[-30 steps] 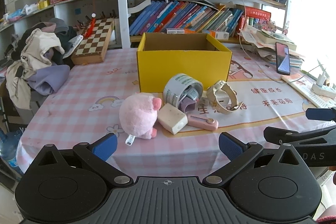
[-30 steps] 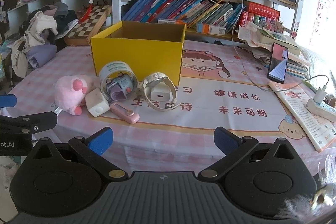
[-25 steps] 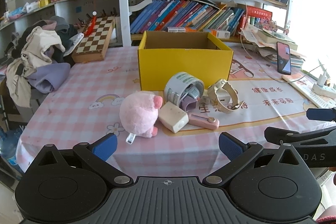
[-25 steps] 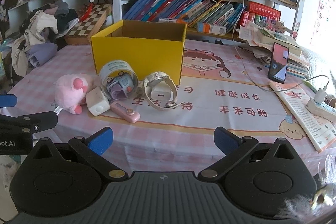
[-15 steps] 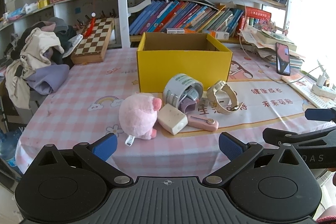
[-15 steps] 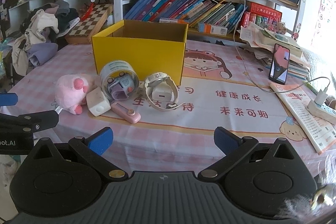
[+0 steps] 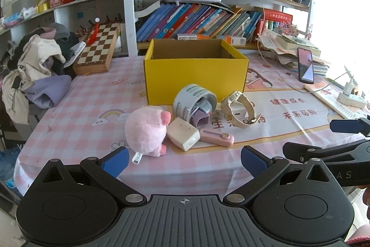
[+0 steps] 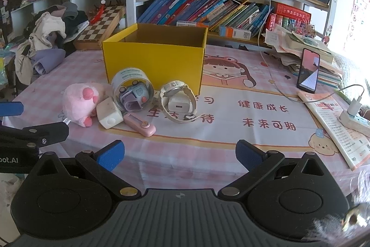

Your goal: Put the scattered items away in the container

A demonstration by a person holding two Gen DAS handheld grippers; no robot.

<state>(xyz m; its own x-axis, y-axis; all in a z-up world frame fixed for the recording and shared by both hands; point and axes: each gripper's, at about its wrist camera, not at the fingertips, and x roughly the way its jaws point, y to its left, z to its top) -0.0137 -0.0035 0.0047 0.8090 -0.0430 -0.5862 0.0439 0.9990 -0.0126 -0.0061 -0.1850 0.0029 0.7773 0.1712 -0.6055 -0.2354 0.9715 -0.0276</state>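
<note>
Through the left wrist view, the left gripper (image 7: 184, 161) is being held spread wide and empty at the desk (image 7: 92, 106) edge, well short of the yellow box (image 7: 195, 74). Just in front of the box a pink plush pig (image 7: 148, 128), a white block (image 7: 183, 137), a pink cutter (image 7: 216, 137), a clear tub (image 7: 194, 103) and a cream watch (image 7: 239, 109) are being left clustered.

Through the right wrist view, the right gripper (image 8: 180, 154) is likewise being held released and empty. The same cluster is lying against the front of the yellow box (image 8: 153, 62), with a phone (image 8: 308, 70) standing well to the box's right.
</note>
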